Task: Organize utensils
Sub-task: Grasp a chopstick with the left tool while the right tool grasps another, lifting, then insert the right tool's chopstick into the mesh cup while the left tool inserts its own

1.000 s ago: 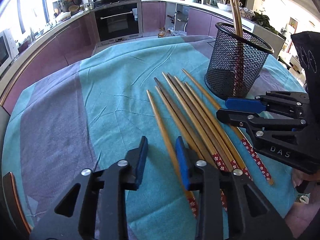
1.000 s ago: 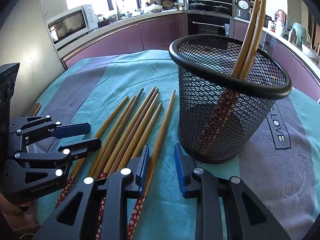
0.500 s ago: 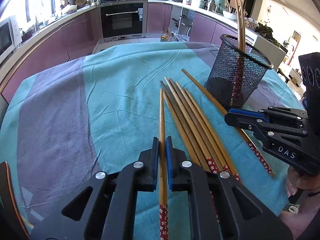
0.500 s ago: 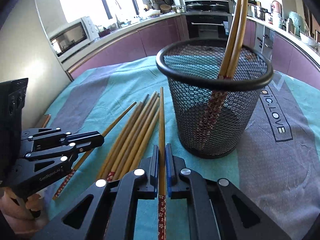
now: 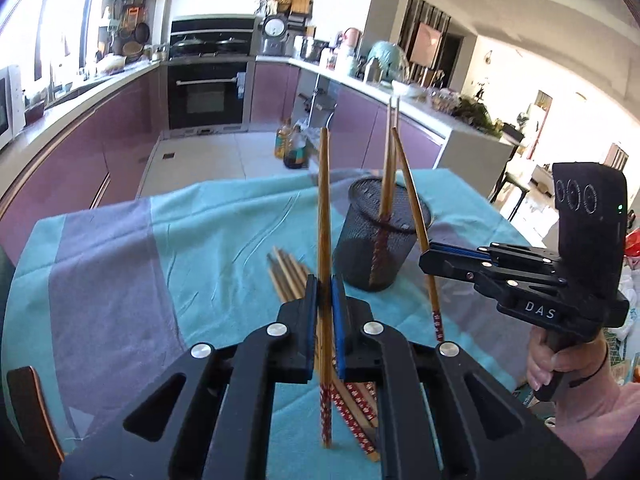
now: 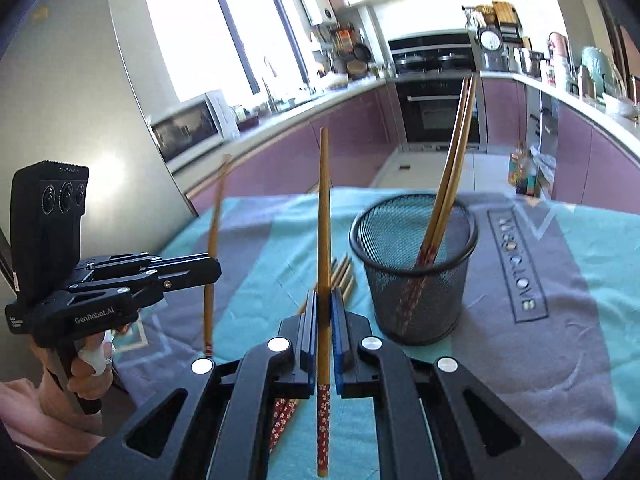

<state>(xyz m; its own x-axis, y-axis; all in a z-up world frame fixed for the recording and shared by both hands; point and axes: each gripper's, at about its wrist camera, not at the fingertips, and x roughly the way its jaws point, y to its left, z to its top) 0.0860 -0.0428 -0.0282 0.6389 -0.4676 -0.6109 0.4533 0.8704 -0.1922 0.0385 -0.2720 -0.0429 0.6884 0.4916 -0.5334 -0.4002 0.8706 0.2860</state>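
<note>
While two wooden chopsticks with red flowered ends (image 6: 448, 184) already stand in the black mesh cup (image 6: 416, 280), each claw, left (image 5: 325, 300) and right (image 6: 324, 312), is clamped on one more beside it, and several (image 5: 286, 276) lie near its base on the worktop (image 5: 200, 240).

I'm in a sunlit kitchen with purple cabinets (image 5: 80, 152), a black built-in oven (image 5: 206, 94), a microwave (image 6: 188, 128) under a big bright window (image 6: 216, 32), and pale floor tiles (image 5: 212, 156).
</note>
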